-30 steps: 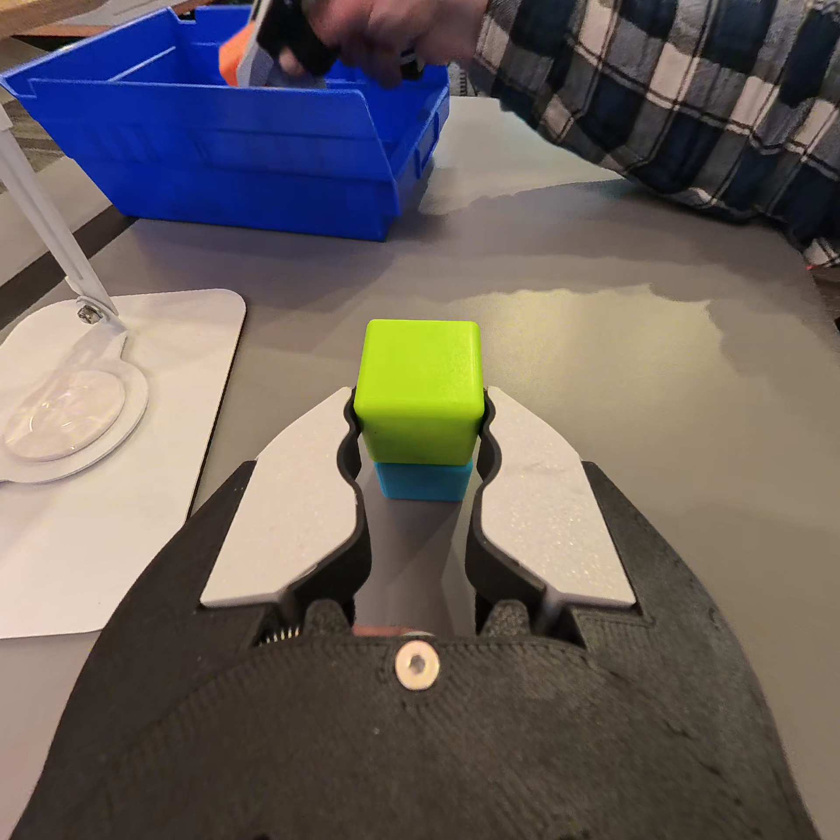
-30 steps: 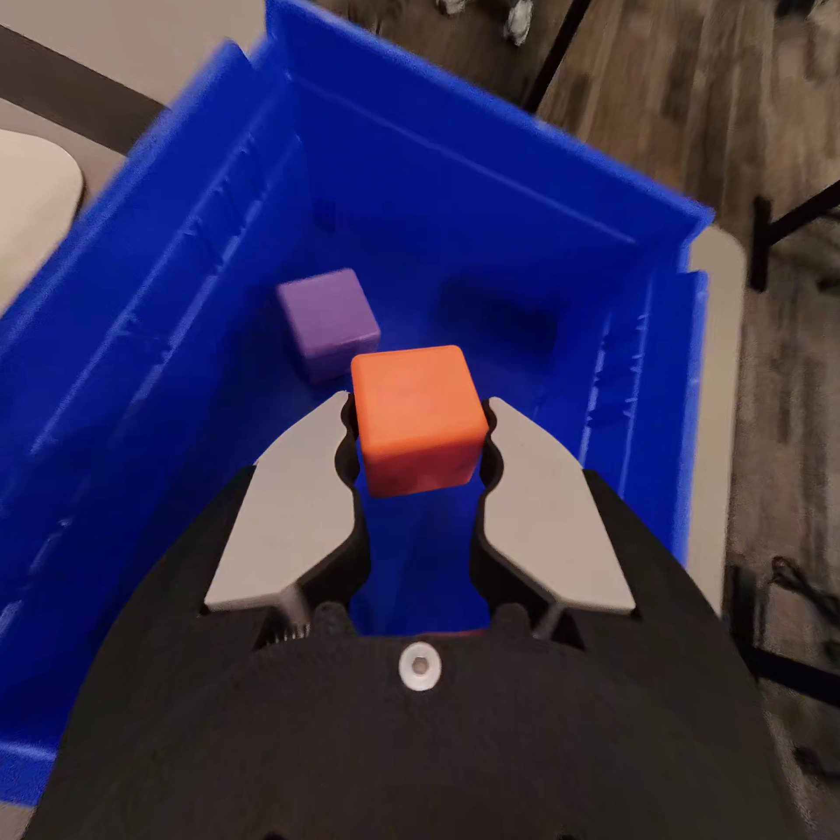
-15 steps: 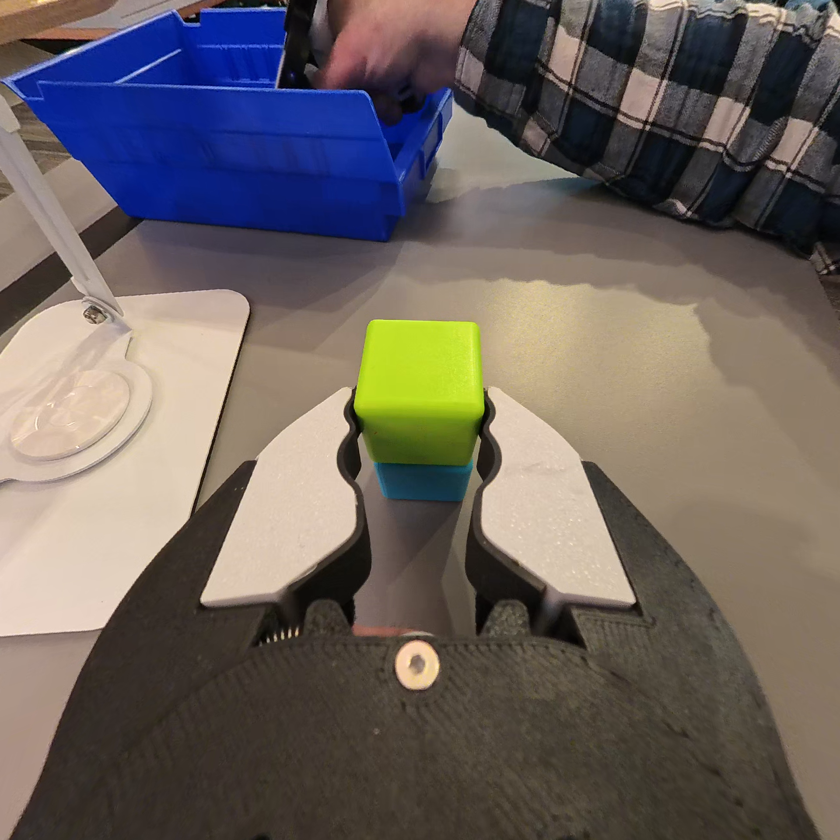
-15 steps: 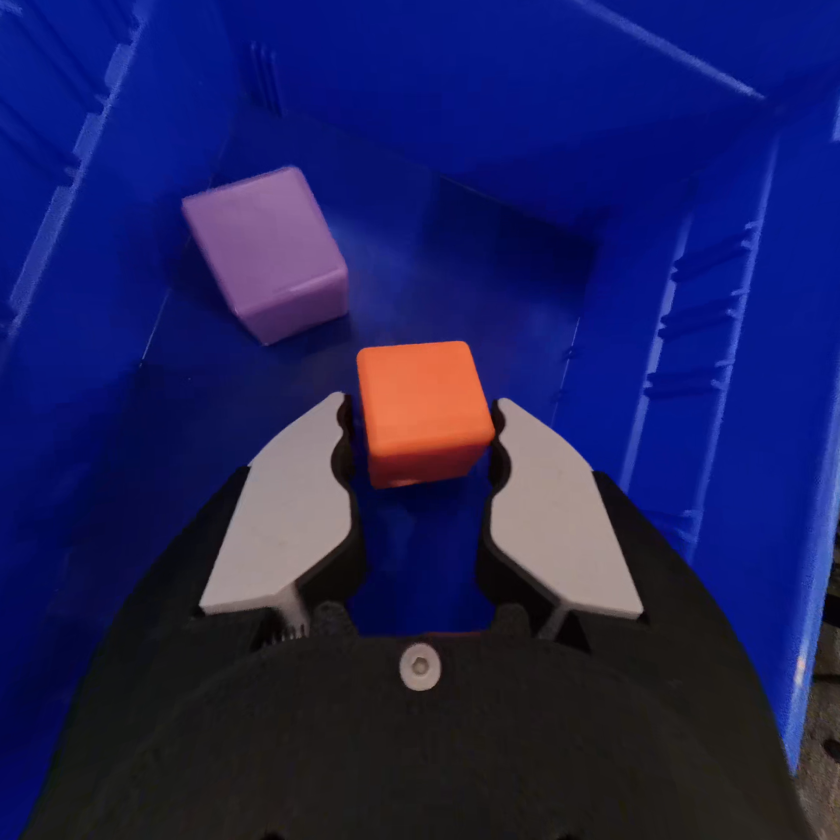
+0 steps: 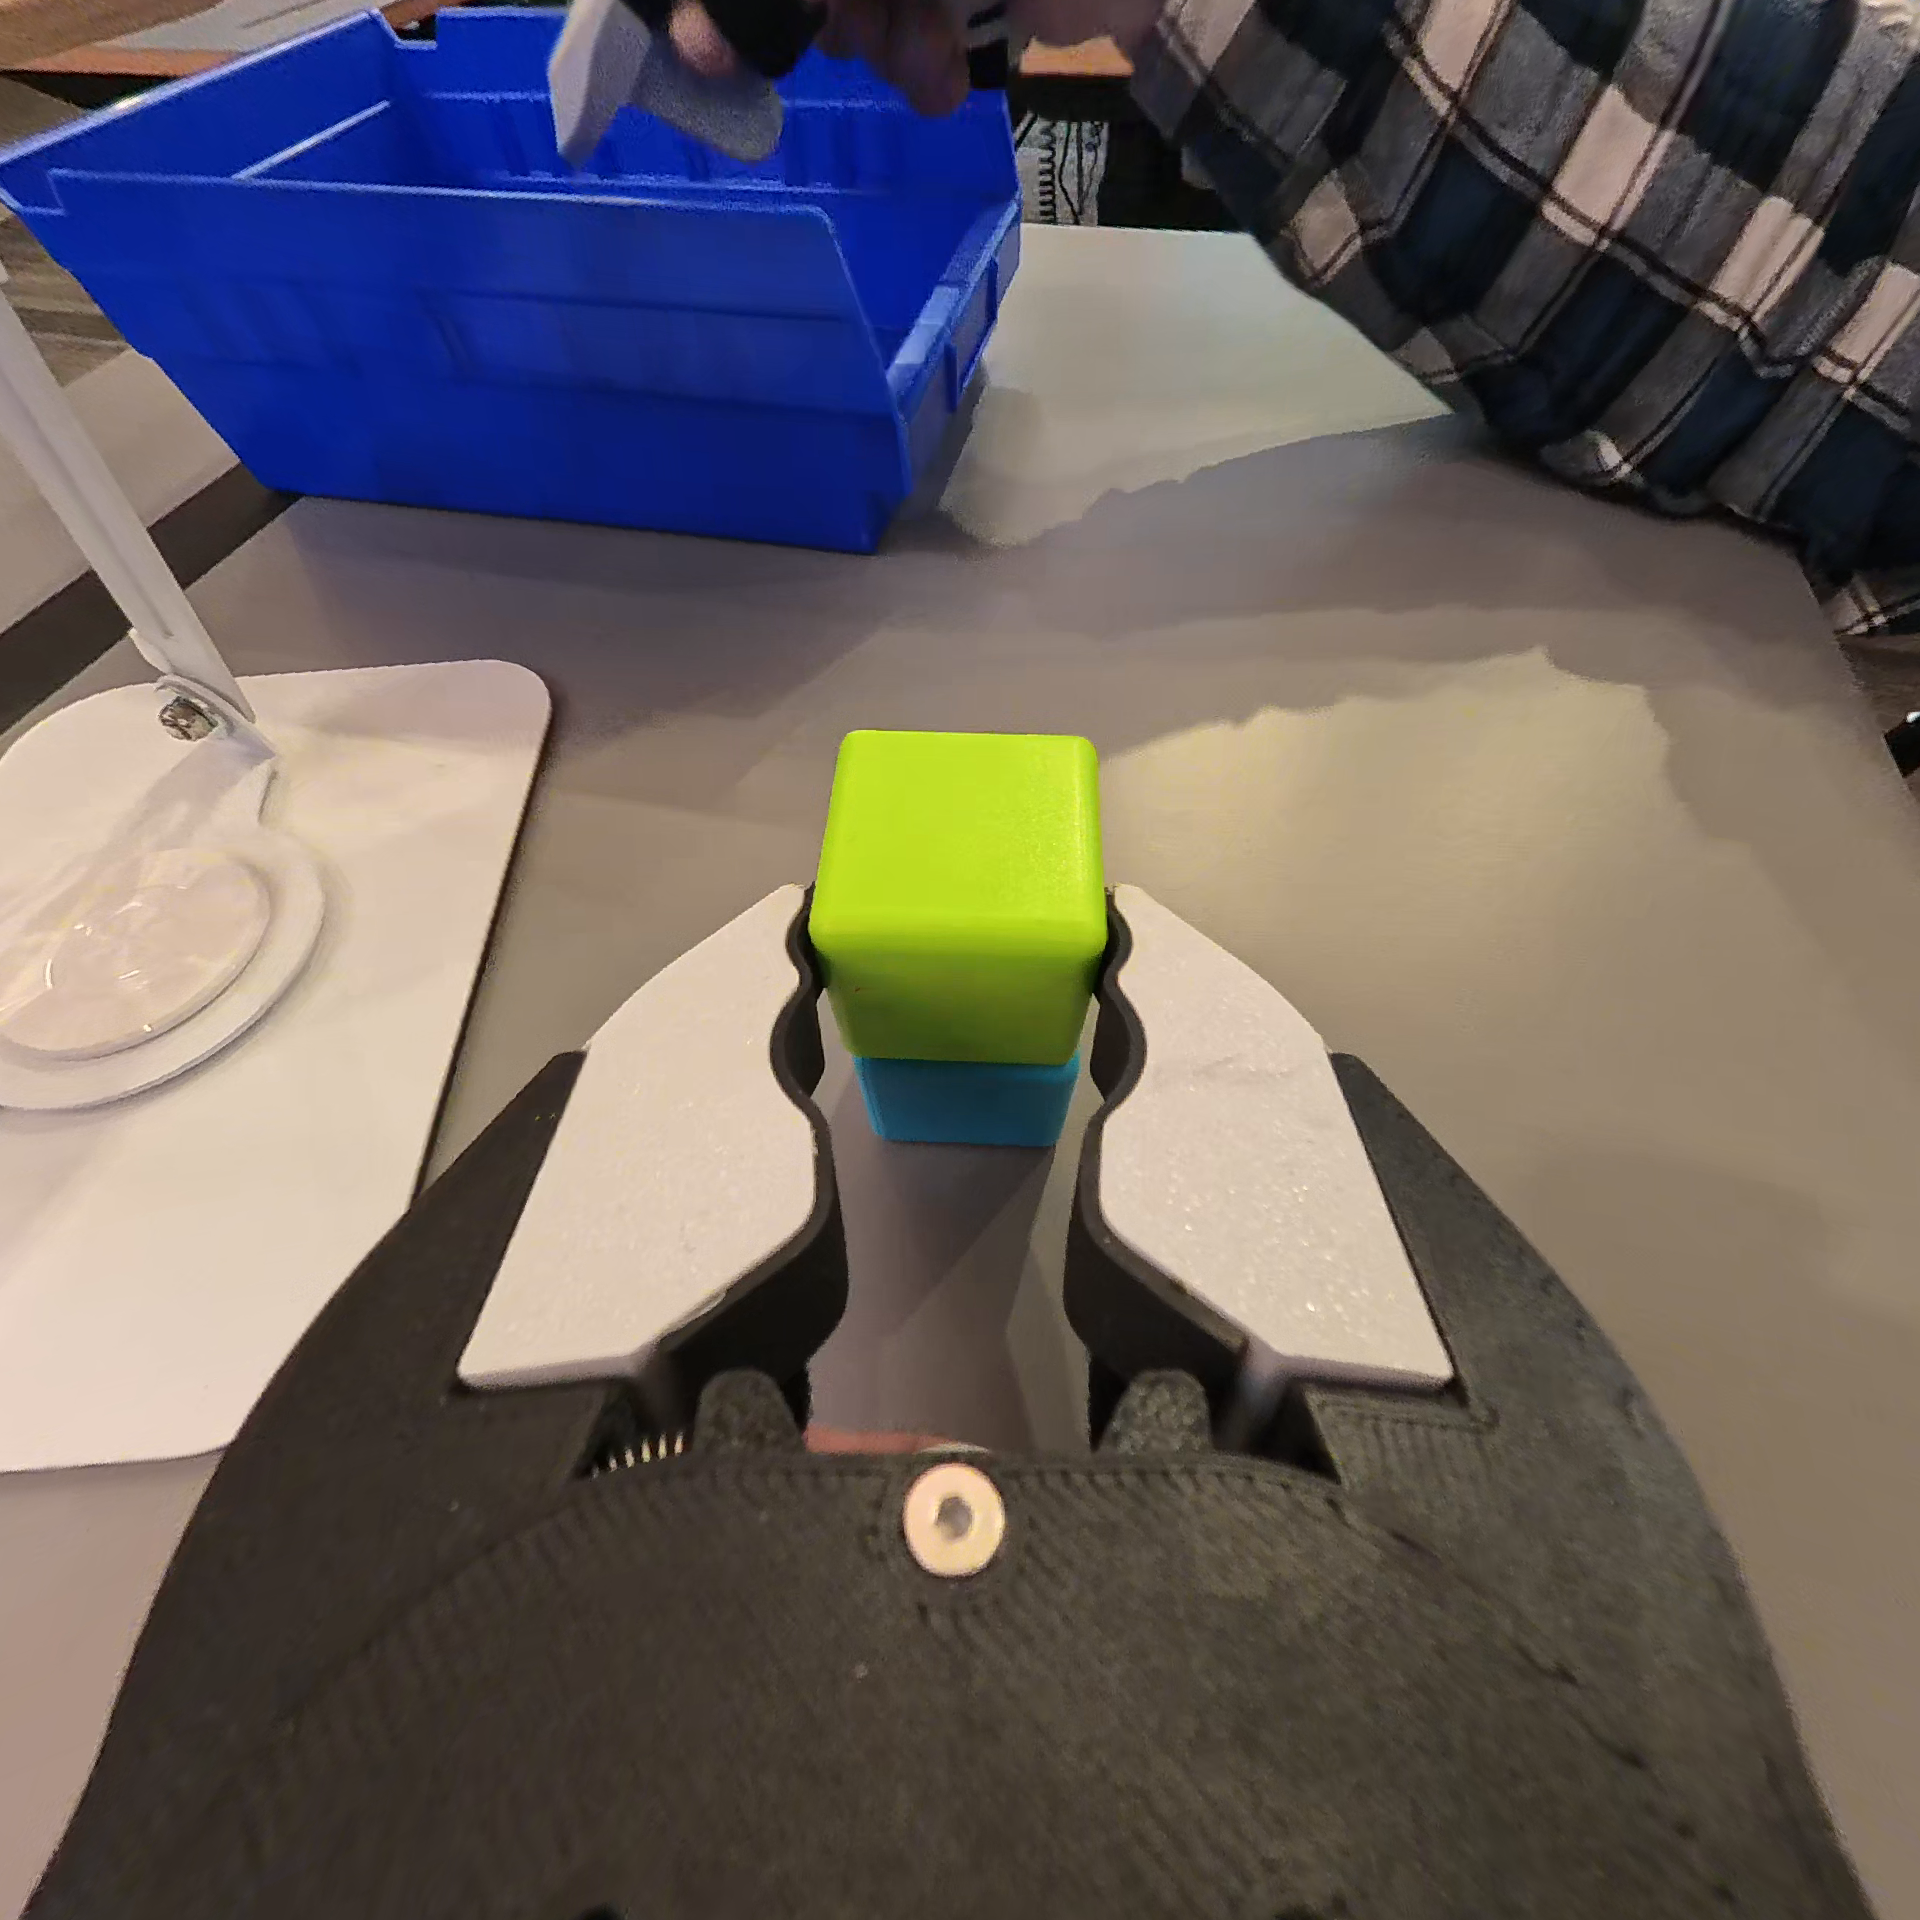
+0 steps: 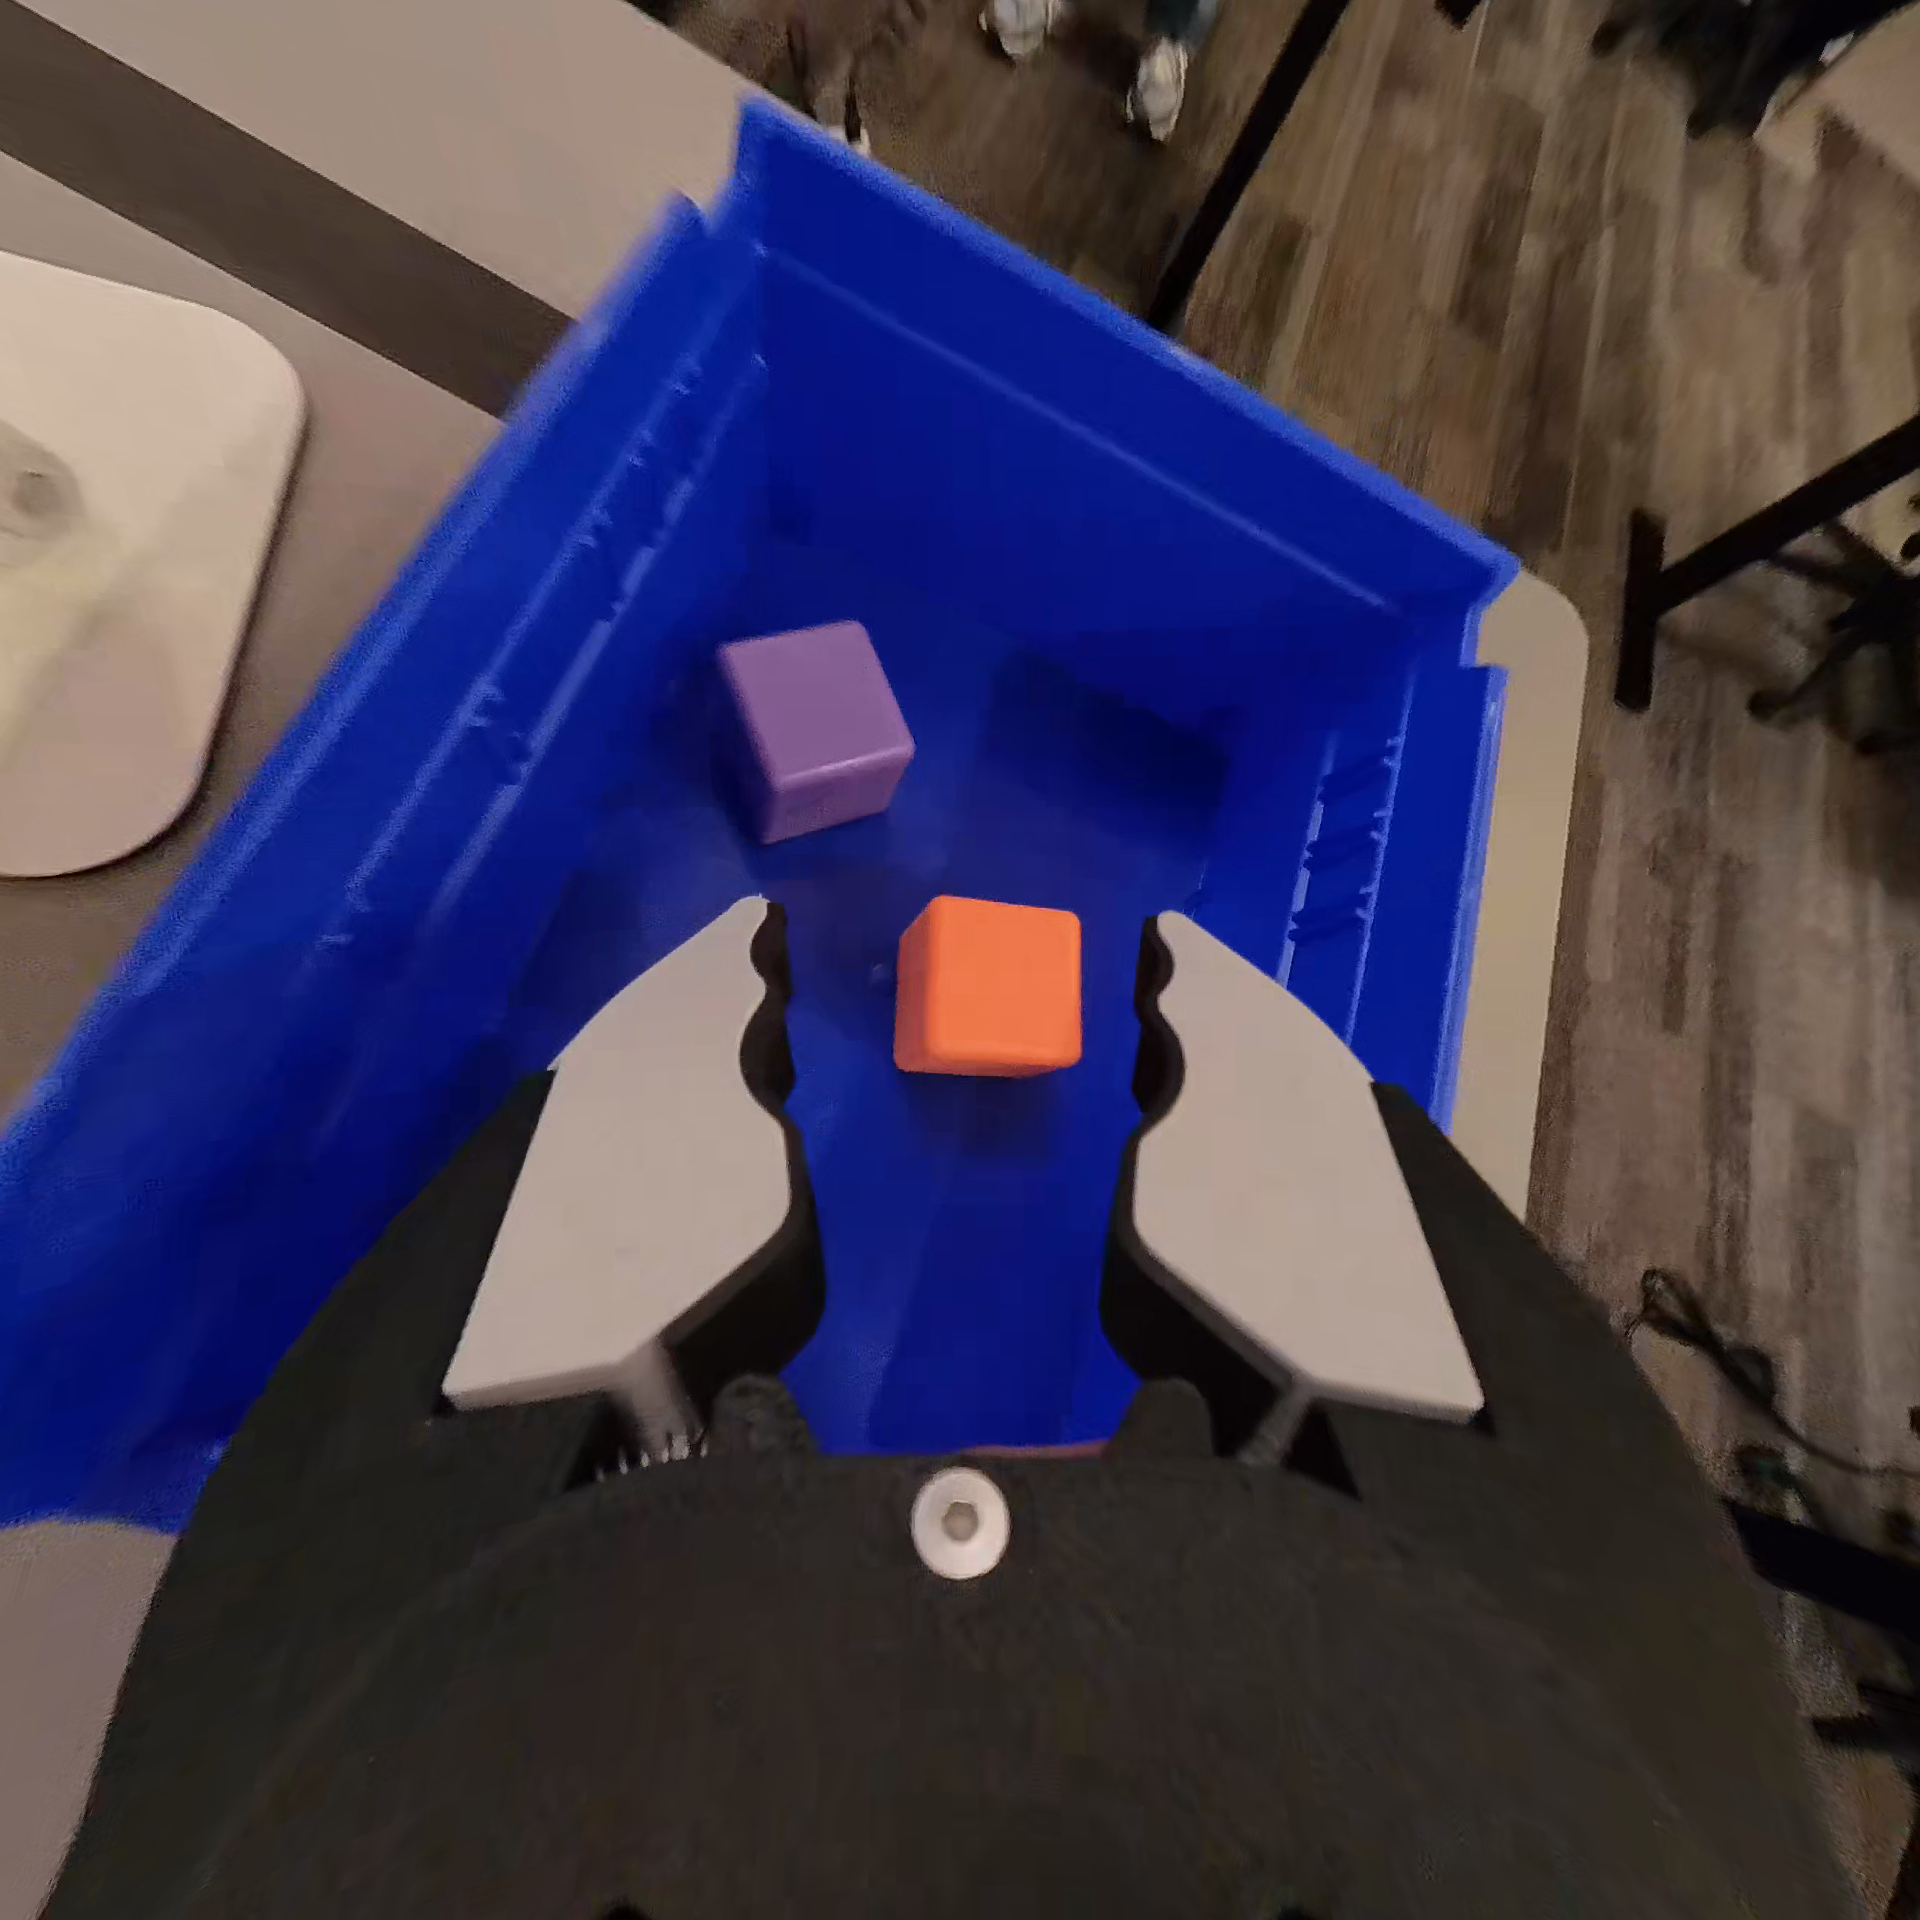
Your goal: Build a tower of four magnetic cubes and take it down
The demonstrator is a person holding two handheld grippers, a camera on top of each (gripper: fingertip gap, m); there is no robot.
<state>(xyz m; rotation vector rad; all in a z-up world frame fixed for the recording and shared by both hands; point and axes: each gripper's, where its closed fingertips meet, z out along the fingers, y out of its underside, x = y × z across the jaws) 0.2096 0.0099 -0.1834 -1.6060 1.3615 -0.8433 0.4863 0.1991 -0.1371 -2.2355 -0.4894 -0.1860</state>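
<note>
Right tongs (image 6: 961, 997) have released the orange cube (image 6: 987, 987) into the blue bin (image 6: 1091, 436); left tongs (image 5: 956, 977) stay clamped on the green cube (image 5: 956, 894), so dismantling proceeds.

Grey table (image 5: 1351, 582) seen ahead of the tongs, glare patch on it. White stand base (image 5: 270, 1039) at their left, thin white pole (image 5: 94, 520) rising from it. Wood-plank floor (image 6: 1455, 260) seen past the table edge, black furniture legs (image 6: 1766, 520) there.
</note>
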